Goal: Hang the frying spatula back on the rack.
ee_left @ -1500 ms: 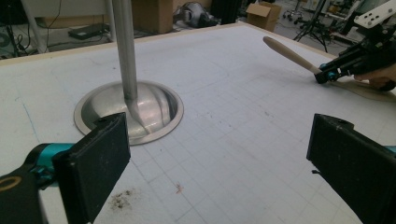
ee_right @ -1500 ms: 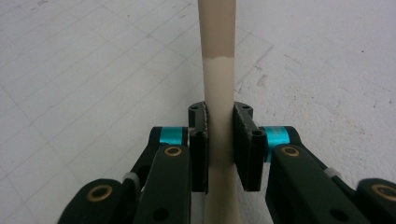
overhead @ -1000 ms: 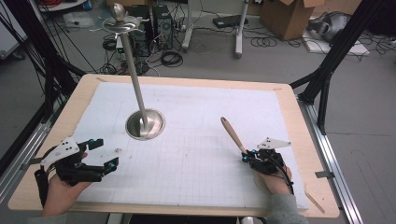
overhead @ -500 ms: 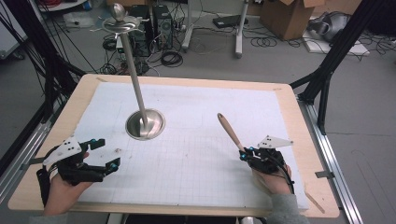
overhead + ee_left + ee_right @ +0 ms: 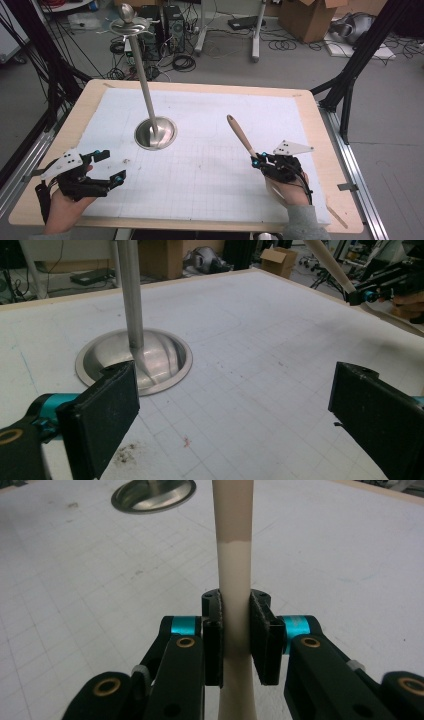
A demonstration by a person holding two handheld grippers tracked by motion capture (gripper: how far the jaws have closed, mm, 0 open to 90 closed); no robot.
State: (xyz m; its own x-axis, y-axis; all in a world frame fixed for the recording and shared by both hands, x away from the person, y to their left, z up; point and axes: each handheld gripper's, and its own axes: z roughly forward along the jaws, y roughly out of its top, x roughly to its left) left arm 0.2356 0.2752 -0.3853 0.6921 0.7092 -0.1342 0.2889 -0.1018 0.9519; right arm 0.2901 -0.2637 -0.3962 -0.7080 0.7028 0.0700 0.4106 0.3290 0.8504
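A wooden table (image 5: 320, 125) carries a white gridded mat (image 5: 210, 165), with a metal stand's round base (image 5: 155, 133) on it.

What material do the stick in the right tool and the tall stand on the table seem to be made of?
Stick: probably wood, matte and pale, with a darker brown upper part in the high view.
Stand: likely polished steel; its round base and pole are shiny and reflective.

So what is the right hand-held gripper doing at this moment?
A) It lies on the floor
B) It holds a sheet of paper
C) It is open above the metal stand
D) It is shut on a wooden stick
D: in the right gripper view the right hand-held gripper has its pads pressed on both sides of the wooden stick.
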